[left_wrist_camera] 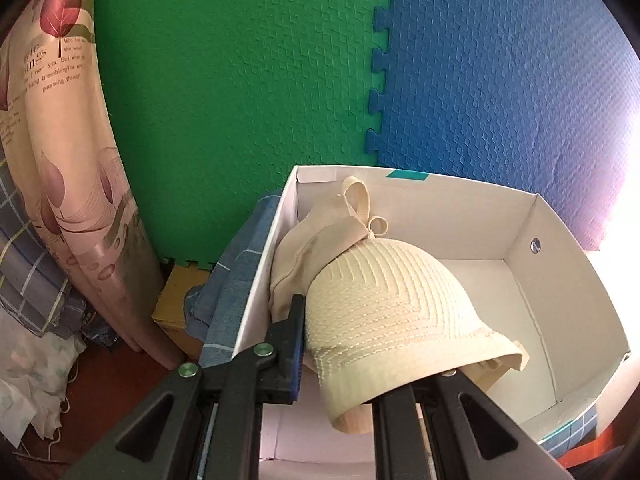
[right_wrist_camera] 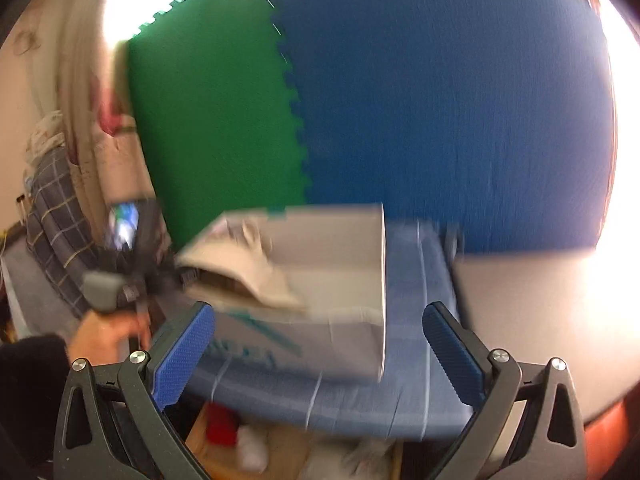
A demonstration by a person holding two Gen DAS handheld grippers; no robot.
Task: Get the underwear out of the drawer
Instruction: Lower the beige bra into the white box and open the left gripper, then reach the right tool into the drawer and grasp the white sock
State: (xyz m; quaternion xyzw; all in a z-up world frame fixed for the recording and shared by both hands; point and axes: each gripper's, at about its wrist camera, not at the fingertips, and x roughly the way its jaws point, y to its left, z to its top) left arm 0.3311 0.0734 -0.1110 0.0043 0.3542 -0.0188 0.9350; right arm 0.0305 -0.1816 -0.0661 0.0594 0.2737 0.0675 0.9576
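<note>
A cream bra (left_wrist_camera: 376, 304) with a ribbed cup lies over the near part of a white cardboard drawer box (left_wrist_camera: 560, 280). My left gripper (left_wrist_camera: 360, 344) is shut on the bra's cup; its left finger (left_wrist_camera: 294, 332) presses the cup's side and the right finger is hidden under the fabric. In the blurred right wrist view the bra (right_wrist_camera: 248, 272) hangs over the box (right_wrist_camera: 352, 248), held by the left gripper (right_wrist_camera: 176, 276) at the left. My right gripper (right_wrist_camera: 316, 352) is open and empty, in front of the box.
The box stands on a blue checked cloth (left_wrist_camera: 236, 280), which also shows in the right wrist view (right_wrist_camera: 408, 360). Green (left_wrist_camera: 240, 100) and blue foam mats (left_wrist_camera: 500, 80) form the back wall. A floral curtain (left_wrist_camera: 68, 160) hangs at the left. A yellow carton (left_wrist_camera: 176, 304) sits below.
</note>
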